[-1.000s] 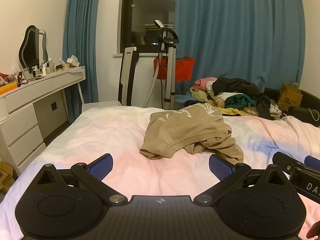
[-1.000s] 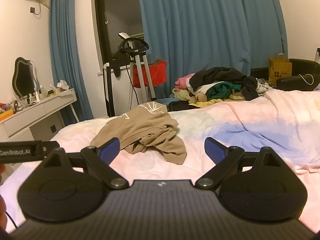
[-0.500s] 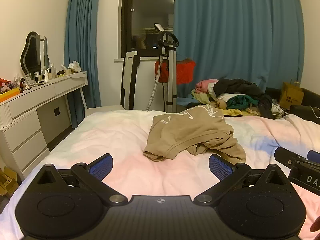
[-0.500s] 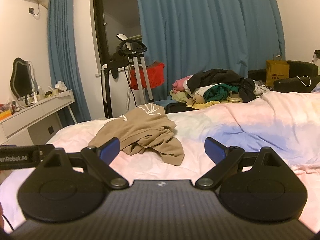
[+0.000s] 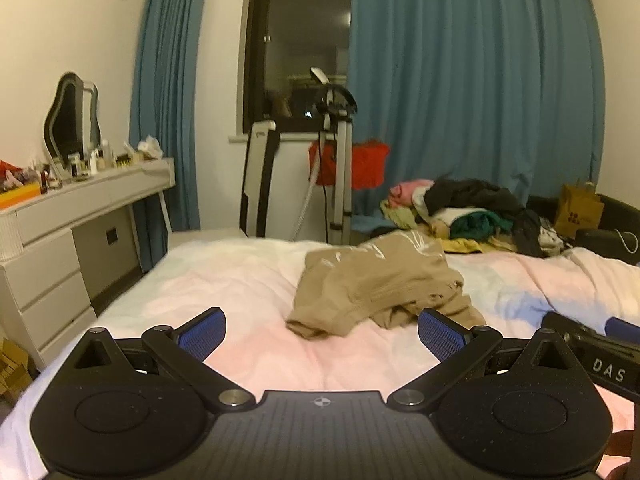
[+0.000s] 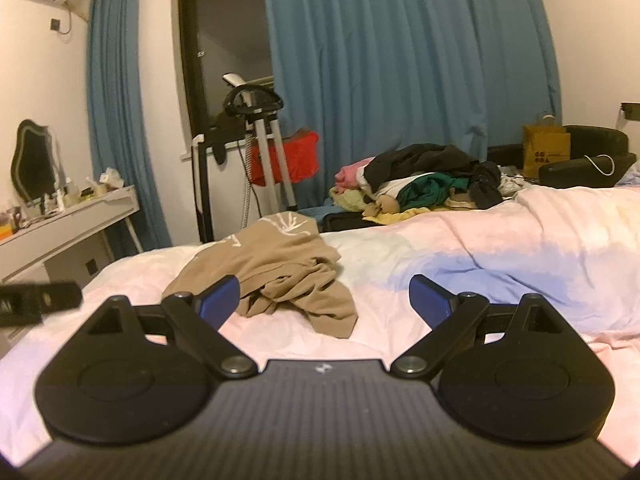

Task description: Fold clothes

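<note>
A crumpled tan garment (image 5: pixel 376 284) (image 6: pixel 276 272) with a pale print lies in a heap on the pink and white bed (image 5: pixel 240 280) (image 6: pixel 500 248). My left gripper (image 5: pixel 322 330) is open, hovering over the bedding short of the garment's near edge, nothing between its blue pads. My right gripper (image 6: pixel 324 296) is open too, a little before the garment's near right hem, holding nothing. The right gripper's body (image 5: pixel 592 356) shows at the right edge of the left wrist view, and the left gripper's body (image 6: pixel 36 300) at the left edge of the right wrist view.
A pile of mixed clothes (image 5: pixel 460 208) (image 6: pixel 420 184) lies beyond the bed's far edge. A white dresser (image 5: pixel 60 232) with a mirror and bottles stands to the left. A garment steamer stand (image 5: pixel 336 160) and a red item are by the window. A paper bag (image 6: pixel 546 150) stands far right.
Both grippers have tilted up a little and crept toward the garment, so it sits lower and slightly larger in both views. Both remain open. The garment has not moved.
</note>
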The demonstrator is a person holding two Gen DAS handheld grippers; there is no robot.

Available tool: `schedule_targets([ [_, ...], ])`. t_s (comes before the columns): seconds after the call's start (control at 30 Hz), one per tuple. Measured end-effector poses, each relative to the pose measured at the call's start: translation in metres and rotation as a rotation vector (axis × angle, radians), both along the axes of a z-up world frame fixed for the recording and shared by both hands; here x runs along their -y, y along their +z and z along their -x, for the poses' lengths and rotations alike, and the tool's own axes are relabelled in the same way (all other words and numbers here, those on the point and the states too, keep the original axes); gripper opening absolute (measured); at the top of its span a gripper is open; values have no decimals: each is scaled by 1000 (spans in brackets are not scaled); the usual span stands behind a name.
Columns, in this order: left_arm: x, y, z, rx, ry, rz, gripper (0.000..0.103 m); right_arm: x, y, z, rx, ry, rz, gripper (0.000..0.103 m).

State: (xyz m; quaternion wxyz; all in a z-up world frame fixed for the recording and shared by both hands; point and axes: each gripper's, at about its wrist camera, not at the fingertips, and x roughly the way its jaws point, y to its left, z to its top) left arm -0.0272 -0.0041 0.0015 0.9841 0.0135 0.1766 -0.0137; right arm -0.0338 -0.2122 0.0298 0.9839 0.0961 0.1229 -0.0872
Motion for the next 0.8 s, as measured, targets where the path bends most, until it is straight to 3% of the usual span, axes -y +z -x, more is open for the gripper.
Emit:
schedule_targets([
  [0.23, 9, 8, -12, 15, -25, -66, 103, 1, 0, 14, 78, -41, 86, 93],
  [0.33, 16, 3, -29, -51, -73, -78, 103, 7, 1, 15, 43, -36, 66, 93],
  [0.43, 24, -10, -51, -145, -132, -135, 103, 13, 1, 10, -41, -38, 31, 93],
  [0.6, 30, -48, -104, -277, -134, -228, 100, 24, -2, 10, -32, -97, -39, 93],
  [0.67, 24, -68, -126, -324, -124, -240, 93, 29, -3, 8, -30, -103, -70, 93],
  [0.8, 15, -97, -160, -353, -97, -240, 92, 35, -12, 2, -49, -101, -117, 93],
])
